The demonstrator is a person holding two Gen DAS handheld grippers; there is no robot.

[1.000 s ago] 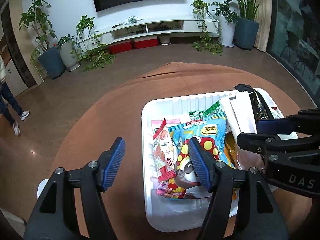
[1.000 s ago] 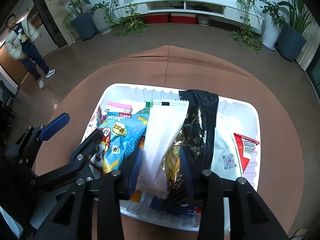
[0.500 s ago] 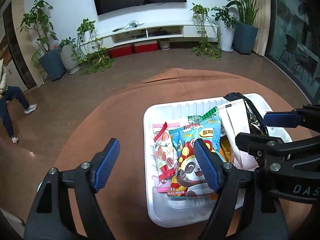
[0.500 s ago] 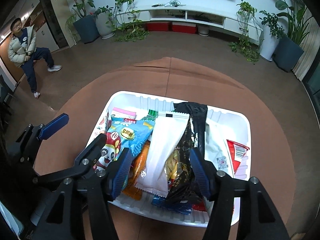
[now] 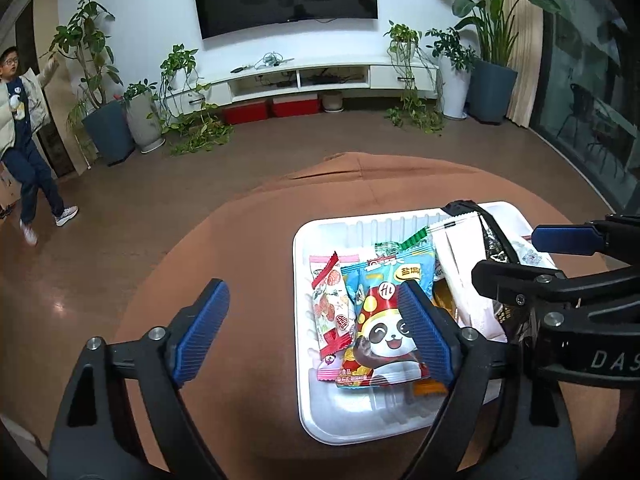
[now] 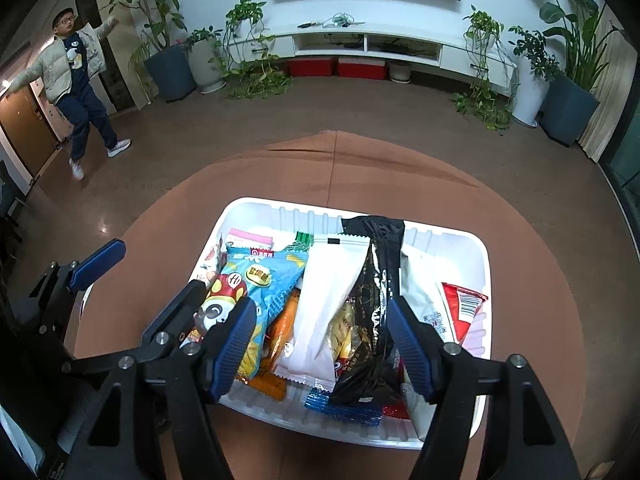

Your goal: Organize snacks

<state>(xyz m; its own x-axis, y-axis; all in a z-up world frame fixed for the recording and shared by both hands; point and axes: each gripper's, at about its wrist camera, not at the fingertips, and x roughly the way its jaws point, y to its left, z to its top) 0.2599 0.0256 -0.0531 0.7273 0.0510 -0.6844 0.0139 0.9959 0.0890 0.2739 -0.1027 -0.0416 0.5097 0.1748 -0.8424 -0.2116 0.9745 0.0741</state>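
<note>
The white tray (image 6: 476,248) stood on the round bench (image 6: 532,240), which was covered with a brown cloth, and all the snacks lay inside the tray. On its left side was the blue panda packet (image 6: 256,280), with a small red and white packet (image 5: 330,304) just beside it by the left wall. Near the middle a long white packet (image 6: 328,292) and a black packet (image 6: 376,280) lay side by side, partly on top of an orange packet (image 6: 286,316). More to the right was a pale packet with a printed code (image 6: 424,280), and a red packet (image 6: 464,304) was by the right wall. A blue ribbed wrapper (image 6: 344,404) lay at the near wall. The left hand-held gripper (image 5: 316,332) was held over the left edge of the tray; its jaws had just been opening and stood wide apart, with nothing held between them. The right hand-held gripper (image 6: 324,348) was above the white and black packets; its jaws also had just been opening, and the pads stood away from the packets on both sides, so it gripped nothing. In the room behind, a person in a light jacket (image 6: 76,76) stood on the floor near some potted plants (image 6: 168,48).
</note>
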